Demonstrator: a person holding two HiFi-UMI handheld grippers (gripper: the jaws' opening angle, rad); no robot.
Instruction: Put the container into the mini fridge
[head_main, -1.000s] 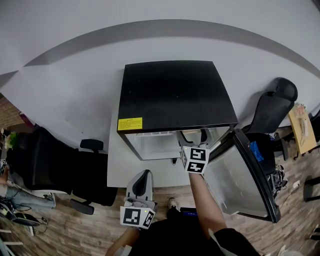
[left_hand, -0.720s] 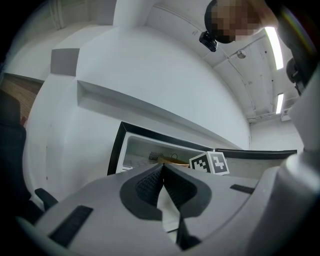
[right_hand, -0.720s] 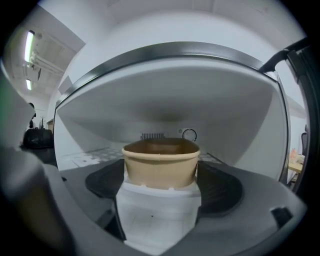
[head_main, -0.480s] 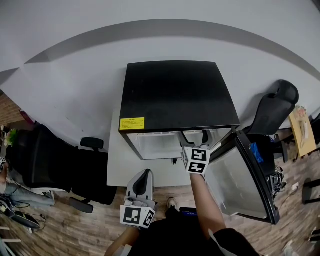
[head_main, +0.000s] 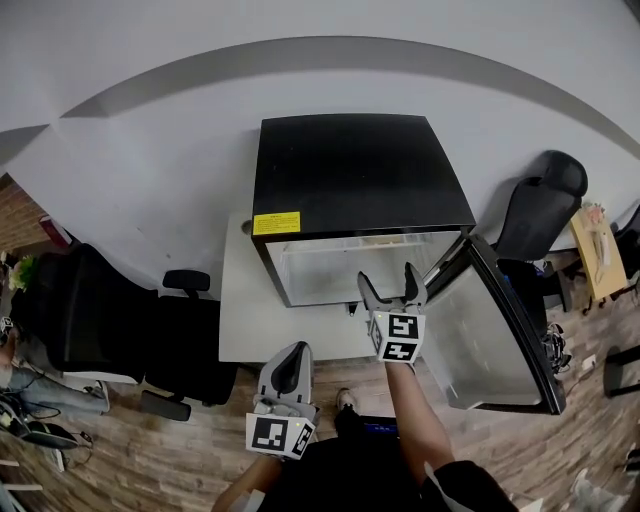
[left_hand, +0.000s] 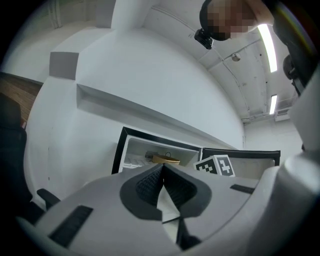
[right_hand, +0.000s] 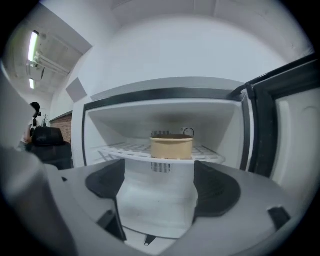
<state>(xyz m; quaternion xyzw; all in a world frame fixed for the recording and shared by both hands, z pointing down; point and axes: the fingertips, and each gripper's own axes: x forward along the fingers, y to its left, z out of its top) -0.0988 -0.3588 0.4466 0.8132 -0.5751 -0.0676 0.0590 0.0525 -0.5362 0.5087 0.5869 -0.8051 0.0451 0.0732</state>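
Now shelved beyond parted, empty right gripper (right_hand: 160, 185): container (right_hand: 171, 146) in mini fridge (head_main: 360, 175); left gripper (left_hand: 162, 185) pressed together; closing of door (head_main: 490, 330) likely next.

The right gripper (head_main: 386, 276) has pulled back out of the mini fridge's (head_main: 360, 170) open front.

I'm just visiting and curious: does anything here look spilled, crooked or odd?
Nothing stands out. The tan container sits upright on the wire shelf of the mini fridge, nothing spilled; only its door hangs open.

one mini fridge (head_main: 350, 170), one container (right_hand: 171, 146) and two claws (head_main: 388, 285) (head_main: 287, 366).
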